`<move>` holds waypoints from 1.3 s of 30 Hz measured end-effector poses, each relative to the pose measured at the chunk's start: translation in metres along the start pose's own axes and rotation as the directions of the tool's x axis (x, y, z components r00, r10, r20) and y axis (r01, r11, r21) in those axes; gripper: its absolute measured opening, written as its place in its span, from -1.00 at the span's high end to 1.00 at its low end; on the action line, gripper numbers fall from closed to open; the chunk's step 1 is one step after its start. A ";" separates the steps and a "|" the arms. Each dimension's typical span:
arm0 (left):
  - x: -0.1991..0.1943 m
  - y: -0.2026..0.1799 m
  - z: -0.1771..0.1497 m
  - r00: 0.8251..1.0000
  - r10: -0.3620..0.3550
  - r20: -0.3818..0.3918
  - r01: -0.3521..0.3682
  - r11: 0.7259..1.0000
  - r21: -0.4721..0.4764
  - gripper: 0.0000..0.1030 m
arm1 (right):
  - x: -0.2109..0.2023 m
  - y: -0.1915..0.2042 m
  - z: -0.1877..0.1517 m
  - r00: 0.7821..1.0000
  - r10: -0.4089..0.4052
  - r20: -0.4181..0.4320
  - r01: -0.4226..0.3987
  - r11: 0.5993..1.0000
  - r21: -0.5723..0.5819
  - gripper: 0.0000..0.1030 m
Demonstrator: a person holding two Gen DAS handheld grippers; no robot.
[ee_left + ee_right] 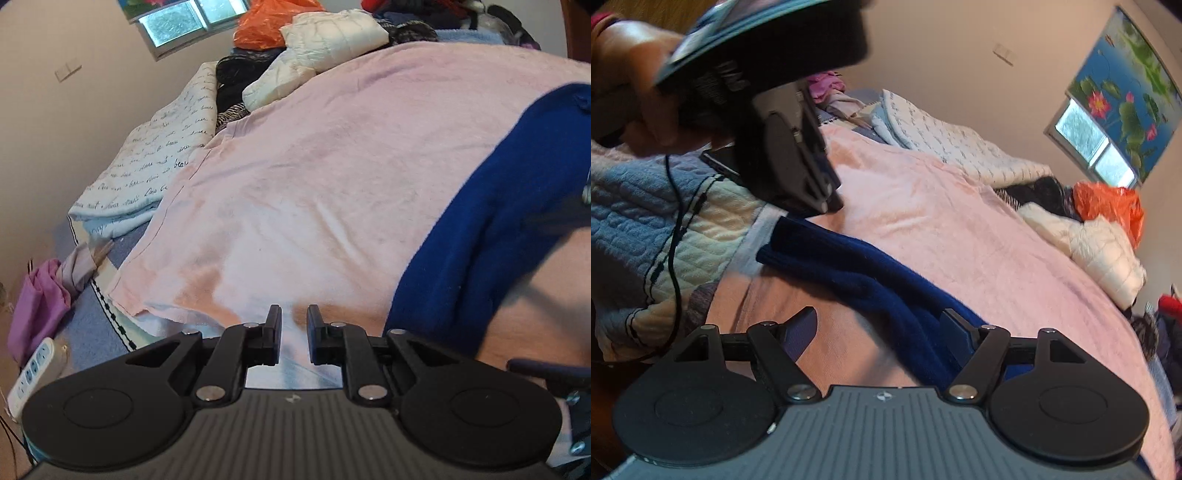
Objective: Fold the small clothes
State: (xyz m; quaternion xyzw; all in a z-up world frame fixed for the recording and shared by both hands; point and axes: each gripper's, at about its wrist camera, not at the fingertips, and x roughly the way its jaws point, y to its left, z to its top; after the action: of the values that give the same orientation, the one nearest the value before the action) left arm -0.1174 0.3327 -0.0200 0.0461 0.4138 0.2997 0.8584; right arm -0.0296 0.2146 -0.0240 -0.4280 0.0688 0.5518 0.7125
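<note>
1 blue garment [871, 266] is lying bunched on the pink sheet [332, 166], not folded; your right gripper [882, 326] is spreading wide around it, left gripper [294, 325] is nearly closing, empty.

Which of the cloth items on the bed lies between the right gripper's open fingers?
The dark blue garment: it runs across the pink blanket into the right gripper. The white padded jacket and script-printed quilt lie farther away.
</note>
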 end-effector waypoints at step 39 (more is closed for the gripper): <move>-0.052 -0.211 0.087 0.864 -0.482 0.142 0.461 0.873 0.157 -0.13 | -0.172 -0.181 -0.320 0.963 -0.265 0.053 -0.114 -0.220 0.969 0.29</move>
State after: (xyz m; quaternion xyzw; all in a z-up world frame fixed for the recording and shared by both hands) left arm 0.0231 0.1466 0.0033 0.0205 0.3514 0.0502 0.9346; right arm 0.1777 -0.1344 -0.0291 0.3553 0.3586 0.2927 0.8121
